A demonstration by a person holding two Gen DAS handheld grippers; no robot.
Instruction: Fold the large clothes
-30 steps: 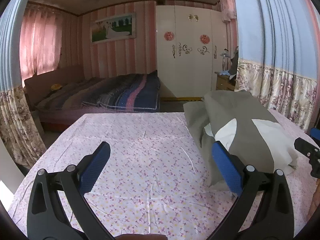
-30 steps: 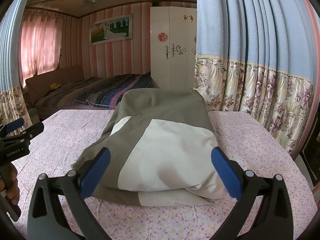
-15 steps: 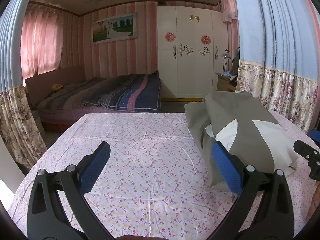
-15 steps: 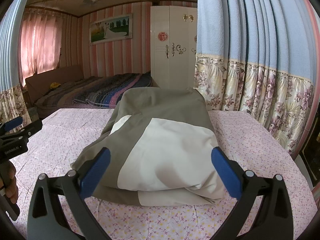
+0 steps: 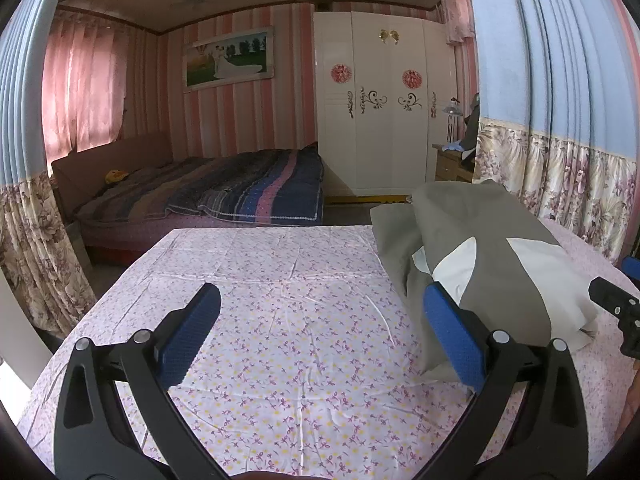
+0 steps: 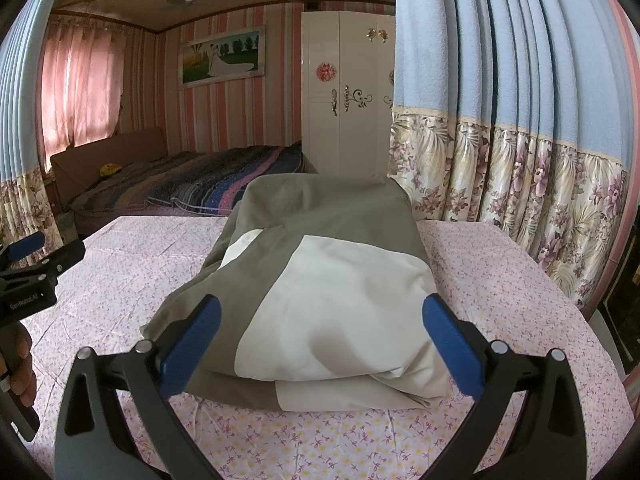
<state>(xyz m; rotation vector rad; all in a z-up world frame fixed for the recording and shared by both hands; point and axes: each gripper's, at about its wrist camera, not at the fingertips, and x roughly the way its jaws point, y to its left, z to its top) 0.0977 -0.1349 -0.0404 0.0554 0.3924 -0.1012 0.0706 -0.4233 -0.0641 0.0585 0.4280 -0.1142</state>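
A large grey-and-cream garment lies folded into a thick rectangular bundle on the floral-sheeted table; in the left wrist view the same garment sits at the right. My right gripper hovers open just in front of the bundle's near edge, nothing between its blue pads. My left gripper is open over bare sheet, left of the bundle, its right pad close beside the cloth's edge. Each gripper shows at the edge of the other's view.
A bed with a striped quilt stands beyond the table's far edge. A white wardrobe is behind it. Blue and floral curtains hang close along the table's right side. A hand holds the left gripper's handle.
Almost nothing differs. The left gripper drifts very slightly; the garment and right gripper stay where they were, both grippers open throughout.
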